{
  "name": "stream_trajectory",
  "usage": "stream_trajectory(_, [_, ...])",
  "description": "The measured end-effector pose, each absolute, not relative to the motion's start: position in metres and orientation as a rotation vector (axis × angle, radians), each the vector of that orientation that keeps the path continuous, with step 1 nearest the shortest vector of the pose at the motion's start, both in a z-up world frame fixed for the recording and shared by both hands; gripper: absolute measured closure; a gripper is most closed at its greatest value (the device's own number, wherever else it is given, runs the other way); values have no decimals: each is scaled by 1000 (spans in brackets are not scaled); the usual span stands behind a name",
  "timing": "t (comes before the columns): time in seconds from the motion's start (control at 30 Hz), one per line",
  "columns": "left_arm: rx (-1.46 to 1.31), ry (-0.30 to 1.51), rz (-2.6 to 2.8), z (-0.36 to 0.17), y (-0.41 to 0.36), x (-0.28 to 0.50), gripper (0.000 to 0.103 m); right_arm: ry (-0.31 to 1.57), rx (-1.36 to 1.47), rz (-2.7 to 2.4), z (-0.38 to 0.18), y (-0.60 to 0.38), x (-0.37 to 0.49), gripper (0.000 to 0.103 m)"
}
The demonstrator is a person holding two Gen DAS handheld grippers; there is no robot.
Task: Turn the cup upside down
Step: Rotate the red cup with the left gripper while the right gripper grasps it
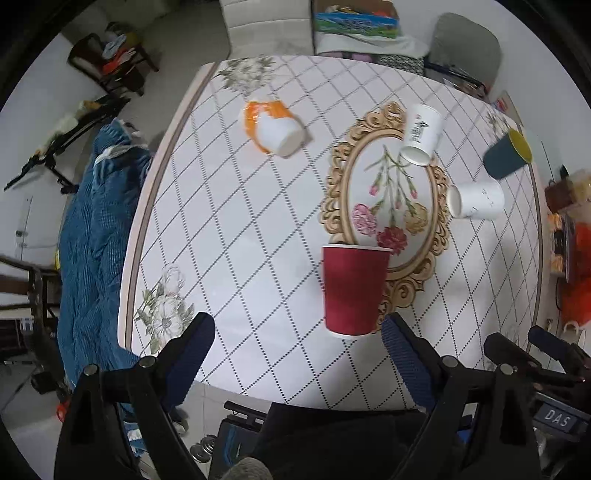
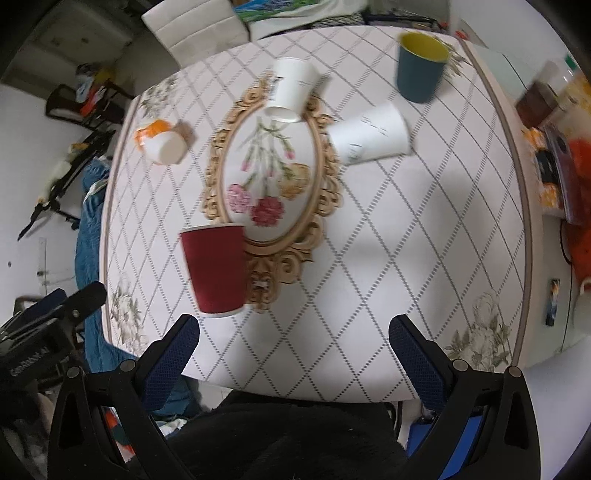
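Note:
A red paper cup [image 1: 352,290] stands upright on the table, close in front of my left gripper [image 1: 297,339], which is open and empty. The cup also shows in the right wrist view [image 2: 216,269], ahead and left of my right gripper [image 2: 293,338], which is open and empty above the near table edge. An orange-and-white cup [image 1: 271,127] lies on its side at the far left. Two white cups [image 1: 421,133] [image 1: 476,199] lie on their sides by the oval flower print. A dark teal cup with a yellow inside [image 2: 421,66] stands upright at the far right.
The table [image 1: 229,236] has a white diamond-pattern cloth with a gold-framed flower print [image 2: 269,177]. A blue blanket [image 1: 96,236] hangs at the left. A white chair [image 1: 266,26] stands behind the table. Boxes and orange items [image 2: 561,173] sit on the right.

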State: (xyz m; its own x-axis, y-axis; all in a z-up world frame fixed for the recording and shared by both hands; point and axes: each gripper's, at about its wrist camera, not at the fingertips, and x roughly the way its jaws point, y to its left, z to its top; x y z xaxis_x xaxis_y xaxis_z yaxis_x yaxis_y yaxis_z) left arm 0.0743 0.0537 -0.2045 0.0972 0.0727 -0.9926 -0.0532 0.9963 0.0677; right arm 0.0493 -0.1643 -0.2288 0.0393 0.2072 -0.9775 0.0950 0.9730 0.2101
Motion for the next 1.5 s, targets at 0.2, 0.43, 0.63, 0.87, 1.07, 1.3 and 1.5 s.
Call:
stream_trajectory(0.2, [-62, 1488, 168, -223, 92, 67, 11, 1543, 75, 184, -227, -122, 76, 0])
stream_trajectory(0.43, [-159, 1542, 253, -274, 133, 51, 11, 1455, -547, 418, -240, -41, 95, 0])
stream_trajectory(0.63, [-245, 1635, 310, -333, 156, 36, 11, 1189, -1283, 712, -275, 28, 67, 0])
stream_trajectory(0.87, [-309, 1704, 353, -378, 169, 22, 11, 712, -2040, 1127, -333, 35, -2, 0])
stream_trajectory(1.07, [-336, 1736, 378, -400, 177, 12, 10, 217, -2455, 1381, -368, 7, -29, 0])
stream_trajectory(1.3, [-347, 1752, 386, -408, 182, 12, 10, -6, -2609, 1507, -396, -3, -36, 0])
stream_trajectory(1.5, [-334, 1796, 408, -411, 181, 0, 10, -43, -2652, 1538, -413, -7, -31, 0])
